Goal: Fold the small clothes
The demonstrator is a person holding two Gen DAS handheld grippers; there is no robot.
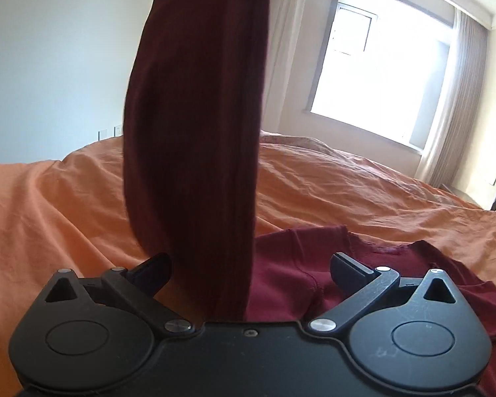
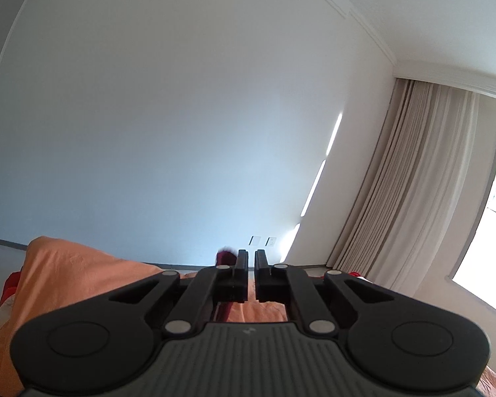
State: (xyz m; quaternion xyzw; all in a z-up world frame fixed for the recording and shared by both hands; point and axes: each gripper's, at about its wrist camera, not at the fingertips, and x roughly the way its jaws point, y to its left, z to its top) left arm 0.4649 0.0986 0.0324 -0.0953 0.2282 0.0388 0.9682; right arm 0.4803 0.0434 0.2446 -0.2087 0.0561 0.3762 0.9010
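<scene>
We are partway through a lift. A long strip of the dark red garment [image 1: 195, 125] hangs in the air in front of the left gripper [image 1: 249, 266], running from the top of the left wrist view down between its two fingers, while the rest of the cloth lies crumpled on the orange bedsheet [image 1: 49, 218] just beyond that gripper. The left gripper's jaws stand wide apart and grip nothing; the hanging strip passes close to its left finger, but we cannot tell whether it touches.

The right gripper [image 2: 251, 266] points upward at the white wall [image 2: 182, 115], its jaws drawn nearly together with only a thin slit between them. A small tuft of dark red cloth [image 2: 226, 256] shows beside the tip of its left finger, so we judge that it pinches the garment's upper end, though the pinch itself is hidden.

Next, we think, the left gripper needs to close on a free edge or corner of the cloth near the bedsheet, so that the two hold it stretched before laying it flat.

The garment looks like soft, thin knit, limp and matte, with a stitched seam and a hemmed edge on the part lying on the bedsheet. The bedsheet is woven, wrinkled and rumpled into low ridges. The grippers are hard black plastic with metal pins.
</scene>
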